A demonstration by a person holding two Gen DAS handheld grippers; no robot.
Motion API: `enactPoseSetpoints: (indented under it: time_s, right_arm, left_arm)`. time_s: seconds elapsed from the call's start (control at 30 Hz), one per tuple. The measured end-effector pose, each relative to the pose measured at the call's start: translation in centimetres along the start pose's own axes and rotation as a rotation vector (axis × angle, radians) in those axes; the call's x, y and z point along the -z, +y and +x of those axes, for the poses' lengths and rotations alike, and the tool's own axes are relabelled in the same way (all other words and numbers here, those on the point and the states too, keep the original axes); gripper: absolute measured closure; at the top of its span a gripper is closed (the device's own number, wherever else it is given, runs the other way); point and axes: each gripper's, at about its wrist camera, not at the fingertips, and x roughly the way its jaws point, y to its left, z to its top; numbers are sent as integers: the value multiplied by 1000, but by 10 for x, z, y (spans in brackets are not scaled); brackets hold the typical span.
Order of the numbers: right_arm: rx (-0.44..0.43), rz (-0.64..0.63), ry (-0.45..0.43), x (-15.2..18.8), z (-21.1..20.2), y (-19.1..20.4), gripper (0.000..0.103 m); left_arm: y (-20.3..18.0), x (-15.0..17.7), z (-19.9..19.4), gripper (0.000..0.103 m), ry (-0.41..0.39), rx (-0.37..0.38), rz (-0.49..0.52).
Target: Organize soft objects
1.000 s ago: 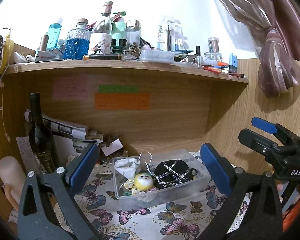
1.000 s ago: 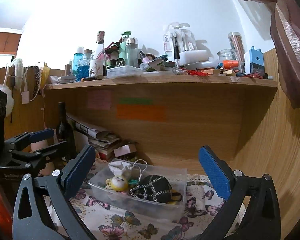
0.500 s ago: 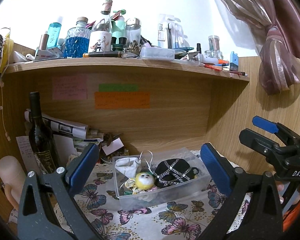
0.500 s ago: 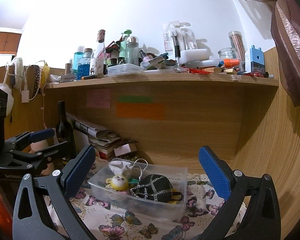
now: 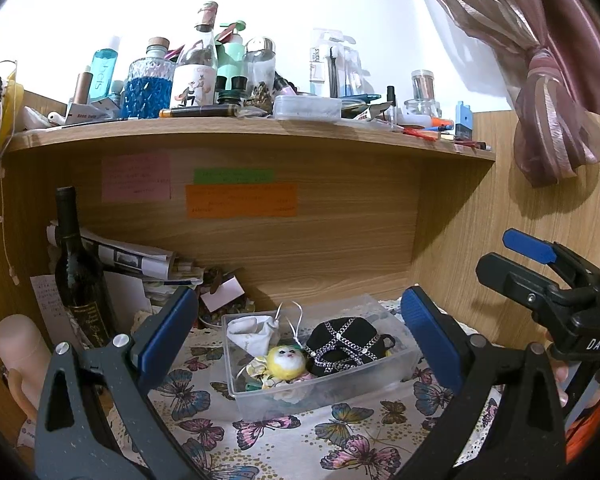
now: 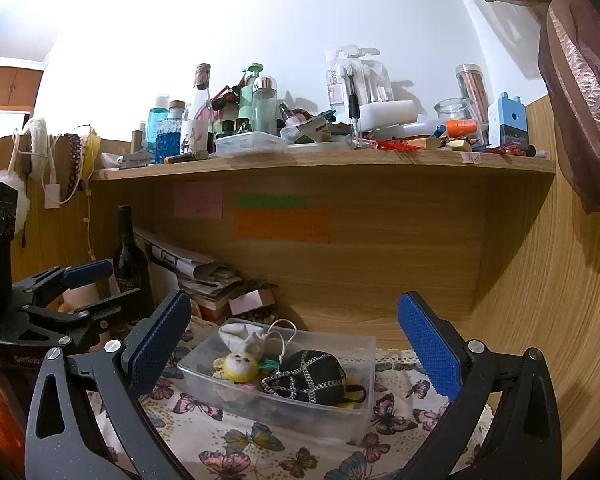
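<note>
**Soft items in clear bin, both grippers wide and empty**

Clear plastic bin (image 5: pixel 324 390) (image 6: pixel 276 404) sits on the butterfly-print cloth (image 5: pixel 284 444) (image 6: pixel 260 444), inside the wooden desk alcove. Contents, all soft:
- black pouch with silver chain lattice (image 5: pixel 346 344) (image 6: pixel 306 376), on the bin's right side
- yellow round plush face (image 5: pixel 287 361) (image 6: pixel 239 365), just left of the pouch, touching it
- white drawstring bag (image 5: pixel 250 334) (image 6: pixel 242 336), back-left corner, cord loops sticking up over the rim
- something pale and something green under the plush, can't make out what.

Left gripper (image 5: pixel 298 338): jaws spread wide, nothing between the blue pads, hovering in front of the bin, bin framed between the fingers. It also shows at the left edge of the right wrist view (image 6: pixel 90 290).

Right gripper (image 6: pixel 294 340): same, jaws wide apart, nothing held, bin centred between the pads. Seen side-on from the left wrist view (image 5: pixel 512 254), to the right of the bin and apart from it.

Around it: dark wine bottle (image 5: pixel 78 276) (image 6: pixel 128 260) upright at the alcove's left, stack of papers and magazines (image 5: pixel 140 260) (image 6: pixel 204 270) beside it. Pink, green and orange sticky notes (image 5: pixel 240 200) (image 6: pixel 280 224) on the back panel. Shelf (image 5: pixel 260 130) (image 6: pixel 320 160) above is crowded with bottles, jars and pens. Tied-back curtain (image 5: pixel 548 128) (image 6: pixel 580 92) upper right.
</note>
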Motion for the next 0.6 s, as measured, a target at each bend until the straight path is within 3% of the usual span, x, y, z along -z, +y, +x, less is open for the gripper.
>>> enactPoseSetpoints:
  time_s: [0.6]
  right_arm:
    - [-3, 2, 0, -2, 0, -1, 0]
  left_arm:
    - [-1, -2, -2, 0, -3, 23, -3]
